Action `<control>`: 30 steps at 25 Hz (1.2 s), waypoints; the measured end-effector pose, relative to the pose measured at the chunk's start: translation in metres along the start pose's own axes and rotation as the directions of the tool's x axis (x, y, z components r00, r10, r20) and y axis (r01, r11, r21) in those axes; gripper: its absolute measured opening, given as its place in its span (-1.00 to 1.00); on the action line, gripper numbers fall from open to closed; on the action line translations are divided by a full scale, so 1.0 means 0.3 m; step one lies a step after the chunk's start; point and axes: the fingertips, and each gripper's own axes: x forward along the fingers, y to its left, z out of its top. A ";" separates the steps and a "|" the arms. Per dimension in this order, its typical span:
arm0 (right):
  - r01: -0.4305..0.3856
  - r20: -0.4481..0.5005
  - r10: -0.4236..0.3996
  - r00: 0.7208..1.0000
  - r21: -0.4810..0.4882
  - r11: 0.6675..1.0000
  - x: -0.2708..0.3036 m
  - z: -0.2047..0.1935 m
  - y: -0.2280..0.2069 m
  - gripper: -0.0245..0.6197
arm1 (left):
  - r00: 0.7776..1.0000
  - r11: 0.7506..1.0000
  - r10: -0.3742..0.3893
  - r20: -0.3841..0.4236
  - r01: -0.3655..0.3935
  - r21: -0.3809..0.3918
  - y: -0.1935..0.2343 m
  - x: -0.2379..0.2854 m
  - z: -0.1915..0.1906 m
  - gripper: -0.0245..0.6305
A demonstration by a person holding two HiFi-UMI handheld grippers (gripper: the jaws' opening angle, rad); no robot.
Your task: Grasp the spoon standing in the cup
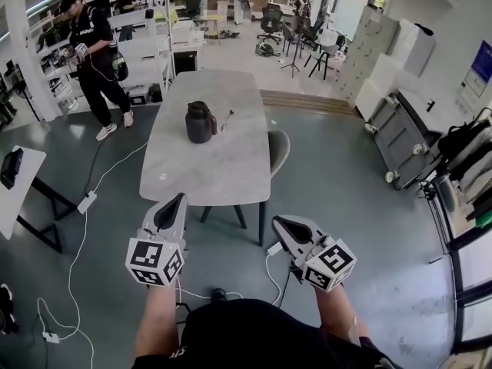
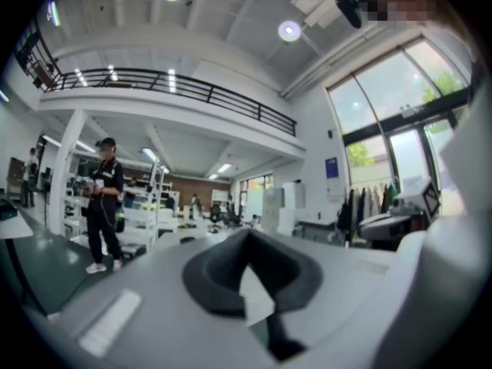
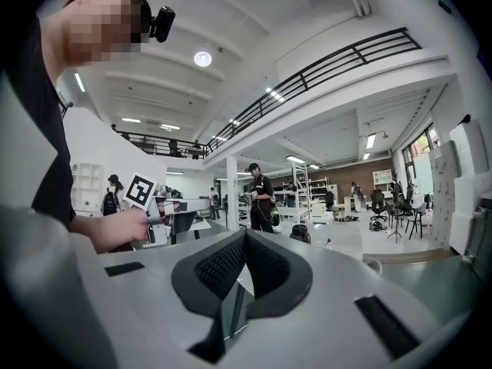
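Low in the head view, the left gripper (image 1: 181,200) and right gripper (image 1: 277,222) hang side by side, short of the near end of the table (image 1: 192,183). Each has its jaws pressed together with nothing between them. The spoon (image 1: 229,116) is well apart from both, toward the table's upper end: a thin stem rising from a small cup (image 1: 224,127) just right of a dark jug (image 1: 200,122), both too small to make out well.
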 end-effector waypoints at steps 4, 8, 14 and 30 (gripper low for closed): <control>0.022 -0.018 -0.022 1.000 0.007 1.000 0.098 0.016 -0.013 -0.94 | 1.000 1.000 -0.018 -0.015 0.018 -0.025 0.089 0.033 -0.020 -0.90; 0.028 -0.036 -0.028 0.999 0.019 0.999 0.188 0.008 0.015 -0.94 | 0.999 0.999 -0.024 -0.040 0.022 -0.034 0.186 0.035 -0.044 -0.90; 0.038 -0.077 -0.034 0.996 0.055 0.998 0.264 -0.044 -0.028 -0.94 | 0.997 0.997 -0.016 -0.073 0.011 -0.079 0.266 0.087 -0.110 -0.90; 0.038 0.013 -0.040 0.999 0.143 0.989 0.501 0.009 -0.615 -0.94 | 0.993 0.999 -0.030 -0.116 0.029 -0.014 0.310 0.647 -0.078 -0.90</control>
